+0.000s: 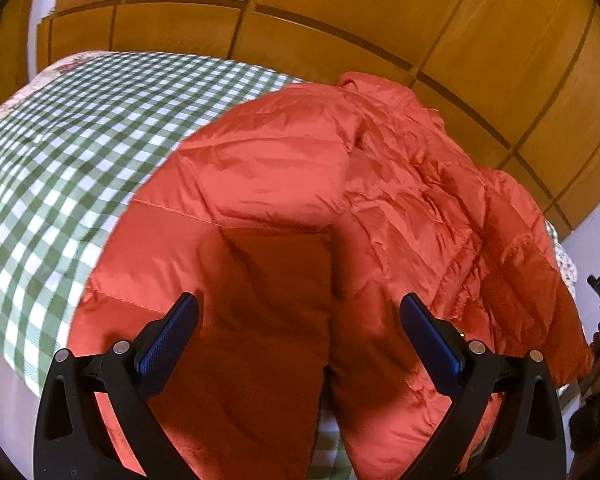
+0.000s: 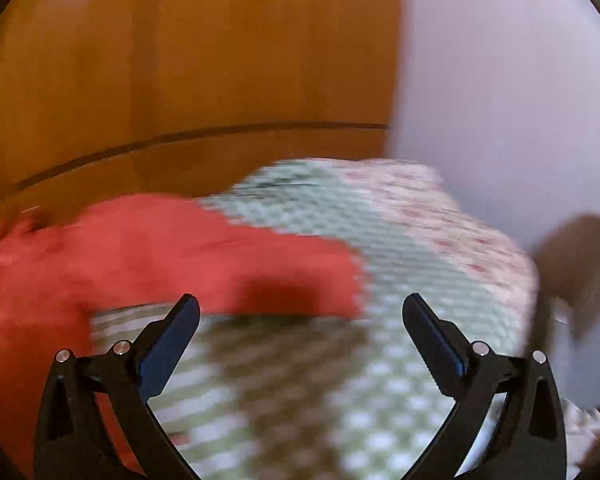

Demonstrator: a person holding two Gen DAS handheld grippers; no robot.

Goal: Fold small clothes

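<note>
- Left gripper: fingers spread wide, nothing between the blue pads. It hangs over the near part of the red puffer jacket.
- Jacket lies spread on the bed, on a green-and-white checked cover. Quilted, shiny fabric; the far right portion is bunched and creased, the left portion smoother. A darker flat panel sits directly ahead of the left fingers.
- Left wrist view only: sharp detail of stitching and folds, and a wooden panelled wardrobe behind the bed. At the right edge a dark object shows, likely the other handheld gripper, too cropped to confirm.
- Right gripper: fingers likewise apart, holding nothing. It is over the bare checked cover, with one red piece of the jacket reaching in from the left, just ahead of the left finger.
- Right wrist view only: heavy blur; shows the bed's far corner with a floral border and a pale wall beside the wood panels. Jacket texture unreadable here.
- A shadow falls on the cover between the right fingers.
</note>
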